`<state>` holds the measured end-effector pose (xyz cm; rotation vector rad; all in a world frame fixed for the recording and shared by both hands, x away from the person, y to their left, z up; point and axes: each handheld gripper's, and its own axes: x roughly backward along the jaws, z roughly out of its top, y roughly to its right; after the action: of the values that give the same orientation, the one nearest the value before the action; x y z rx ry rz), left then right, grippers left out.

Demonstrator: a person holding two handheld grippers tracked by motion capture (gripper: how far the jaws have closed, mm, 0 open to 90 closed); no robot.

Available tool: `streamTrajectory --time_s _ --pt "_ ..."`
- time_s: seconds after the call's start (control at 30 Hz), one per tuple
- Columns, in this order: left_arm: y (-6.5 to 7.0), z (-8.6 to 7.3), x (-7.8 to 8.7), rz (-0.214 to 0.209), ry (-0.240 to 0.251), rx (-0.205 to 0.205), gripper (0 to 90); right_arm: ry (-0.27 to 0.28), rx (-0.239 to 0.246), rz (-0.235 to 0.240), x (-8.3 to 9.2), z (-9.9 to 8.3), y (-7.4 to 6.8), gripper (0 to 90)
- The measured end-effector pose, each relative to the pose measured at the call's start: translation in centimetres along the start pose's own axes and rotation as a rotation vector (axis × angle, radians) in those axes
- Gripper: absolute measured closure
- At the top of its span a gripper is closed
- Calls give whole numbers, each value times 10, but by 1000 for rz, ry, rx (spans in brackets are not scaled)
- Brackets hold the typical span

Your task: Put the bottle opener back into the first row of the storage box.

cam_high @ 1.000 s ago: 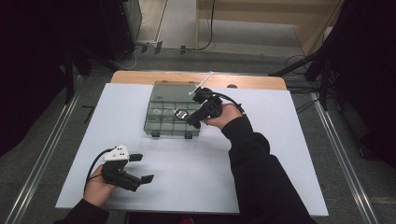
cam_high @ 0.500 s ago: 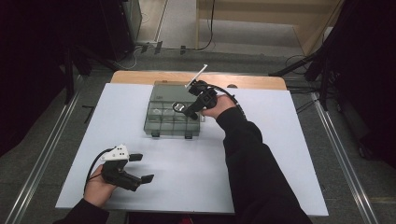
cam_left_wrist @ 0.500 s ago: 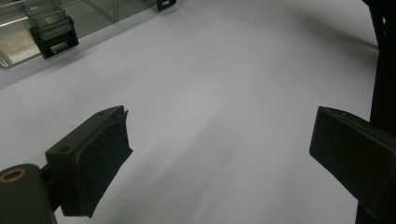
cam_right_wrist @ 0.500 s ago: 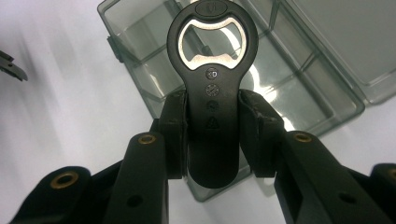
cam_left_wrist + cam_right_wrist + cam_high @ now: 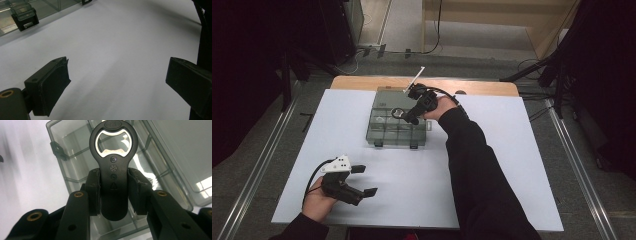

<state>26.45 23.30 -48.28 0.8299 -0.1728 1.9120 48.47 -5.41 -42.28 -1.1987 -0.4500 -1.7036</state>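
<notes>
From the high view, the right gripper point(image 5: 404, 117) hangs over the clear compartment box point(image 5: 384, 136) at the table's far middle, while the left gripper point(image 5: 362, 181) rests near-left, jaws spread wide and holding nothing. Right gripper view: pads clamped on a black bottle opener point(image 5: 113, 167), its ring end over the box's open compartments.

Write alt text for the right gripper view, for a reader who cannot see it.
The right gripper holds a black bottle opener by its handle between two black jaws, the metal-lined ring end pointing up. Behind it lies an open, clear grey compartment box on a white table, its lid folded back to the right.
</notes>
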Motion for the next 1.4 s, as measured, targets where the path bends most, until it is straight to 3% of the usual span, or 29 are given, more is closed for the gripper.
streamTrajectory --time_s 0.17,0.23,0.57,0.7,0.87,0.93,1.0,1.07,1.27,1.4 --pt "0 0 0 -4 0 2 46 -12 23 -23 -8 7 5 658" --pt "0 0 0 -6 2 -1 46 -13 61 -45 -11 10 4 658" --pt "0 0 0 -10 8 2 46 -32 114 -65 -26 24 3 656" --pt "0 0 0 -11 5 1 46 -10 154 -60 -29 24 2 567" --pt "0 0 2 -7 8 4 46 25 87 -24 -20 18 4 500" --pt "0 0 1 -8 2 0 46 52 17 -12 -14 11 5 392" --pt "0 0 1 -4 0 1 46 66 -4 -10 -12 8 5 353" --pt "-1 0 1 -6 0 1 46 132 -52 1 -6 -2 3 261" --pt "-1 0 0 -1 -2 0 46 180 -52 -4 1 -21 -5 250" --pt "-1 0 -1 2 -9 -1 46 180 -57 -21 3 -33 -14 253"
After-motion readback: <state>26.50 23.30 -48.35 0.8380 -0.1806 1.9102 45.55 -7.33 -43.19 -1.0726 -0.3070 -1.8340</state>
